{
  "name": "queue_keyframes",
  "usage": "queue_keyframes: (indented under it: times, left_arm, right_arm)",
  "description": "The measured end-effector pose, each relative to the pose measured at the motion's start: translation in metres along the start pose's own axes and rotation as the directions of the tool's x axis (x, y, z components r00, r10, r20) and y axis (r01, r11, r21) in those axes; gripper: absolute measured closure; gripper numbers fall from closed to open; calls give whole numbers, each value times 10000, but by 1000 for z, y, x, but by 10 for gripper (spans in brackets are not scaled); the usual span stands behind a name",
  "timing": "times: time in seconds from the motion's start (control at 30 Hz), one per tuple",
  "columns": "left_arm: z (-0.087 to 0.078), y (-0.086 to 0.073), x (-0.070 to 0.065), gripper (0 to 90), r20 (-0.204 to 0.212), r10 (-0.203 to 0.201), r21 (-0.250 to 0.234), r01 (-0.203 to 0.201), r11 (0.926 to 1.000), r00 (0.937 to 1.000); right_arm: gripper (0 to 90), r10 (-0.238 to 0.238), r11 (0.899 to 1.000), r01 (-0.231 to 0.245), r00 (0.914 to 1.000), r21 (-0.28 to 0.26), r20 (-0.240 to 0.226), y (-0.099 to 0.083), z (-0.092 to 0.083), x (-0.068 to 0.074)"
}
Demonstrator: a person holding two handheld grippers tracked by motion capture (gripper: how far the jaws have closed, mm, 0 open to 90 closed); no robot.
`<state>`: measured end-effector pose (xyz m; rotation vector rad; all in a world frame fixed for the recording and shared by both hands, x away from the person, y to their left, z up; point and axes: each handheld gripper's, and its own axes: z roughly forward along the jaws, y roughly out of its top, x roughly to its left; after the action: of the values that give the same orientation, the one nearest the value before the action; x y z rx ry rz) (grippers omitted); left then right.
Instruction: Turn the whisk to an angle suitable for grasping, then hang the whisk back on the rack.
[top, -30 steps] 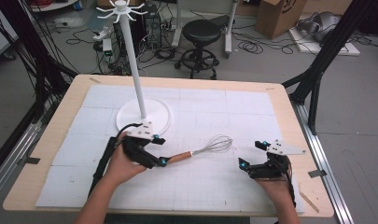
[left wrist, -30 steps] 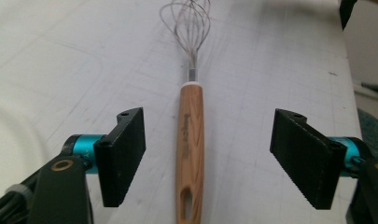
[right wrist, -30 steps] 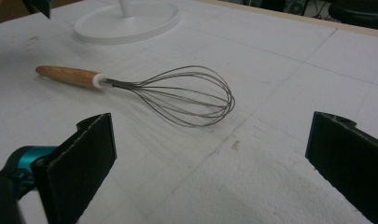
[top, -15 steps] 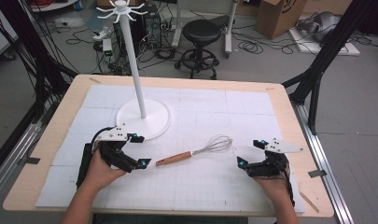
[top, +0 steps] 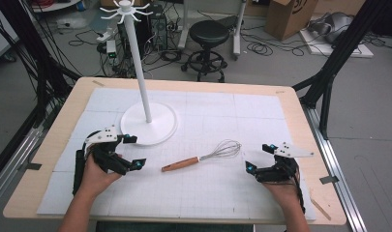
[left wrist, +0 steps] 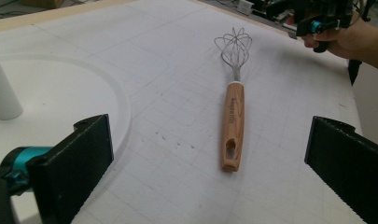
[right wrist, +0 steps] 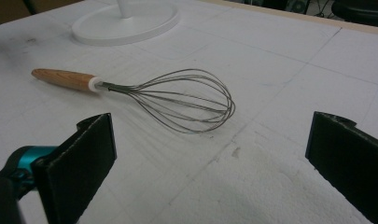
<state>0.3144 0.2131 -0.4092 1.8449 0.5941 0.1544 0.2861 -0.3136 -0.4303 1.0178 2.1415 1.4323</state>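
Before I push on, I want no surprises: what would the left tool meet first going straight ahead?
Probably the whisk: its wooden handle end lies just ahead between the left tool's open jaws, apart from them.

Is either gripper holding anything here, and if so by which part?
Nothing is held. The whisk lies free on the table between the left gripper and right gripper, both open; the left jaws have just been opening with nothing between them.

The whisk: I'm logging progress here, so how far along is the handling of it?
Done: the whisk lies flat on the white mat, wooden handle toward the left gripper. In hand: nothing; the left gripper's jaws have just been opening and stand wide, clear of the handle. The right gripper is open beside the wire end. Left: perhaps hanging it on the hook stand.
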Motion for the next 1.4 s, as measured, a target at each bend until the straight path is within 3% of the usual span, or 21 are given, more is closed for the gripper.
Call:
queue_keyframes:
  times: [0.2, 0.4, 0.6, 0.8, 0.93, 1.1, 1.27, 1.4]
  left_arm:
    - [-2, 0, 2, 16, -110, -118, -198, 116, 9997, 9999]
    - [-5, 1, 6, 16, -184, -338, -696, 325, 9970, 9993]
    - [-6, 0, 8, 16, -365, -305, -620, 282, 9977, 9989]
    - [-11, 0, 5, 16, -617, -65, -461, 36, 9989, 9981]
    - [-16, 0, 7, 16, -645, -196, -779, 146, 9969, 9977]
    - [-16, 0, 10, 16, -549, -268, -789, 225, 9966, 9981]
    - [-11, 0, 7, 16, -608, -133, -587, 97, 9982, 9981]
    - [-11, 0, 7, 16, -650, -71, -521, 37, 9986, 9979]
  right_arm:
    - [8, -23, 10000, 23, 10000, 63, -23, 0, -1, 2]
    - [8, -22, 10000, 22, 10000, 62, 2, 0, -1, 2]
    - [8, -94, 10000, 94, 9999, -8, -70, 1, -2, 3]
    - [8, -686, 9975, 680, 9968, -166, -418, 21, 0, 14]
    - [8, -927, 9953, 901, 9928, -366, -762, 41, 7, 22]
    - [9, -1368, 9900, 1400, 9829, 176, -1232, 62, 30, 32]
    - [9, -2071, 9697, 2269, 9603, 912, -1867, 77, 59, 47]
    - [46, -2213, 9590, 2529, 9502, 1281, -2194, 82, 73, 52]
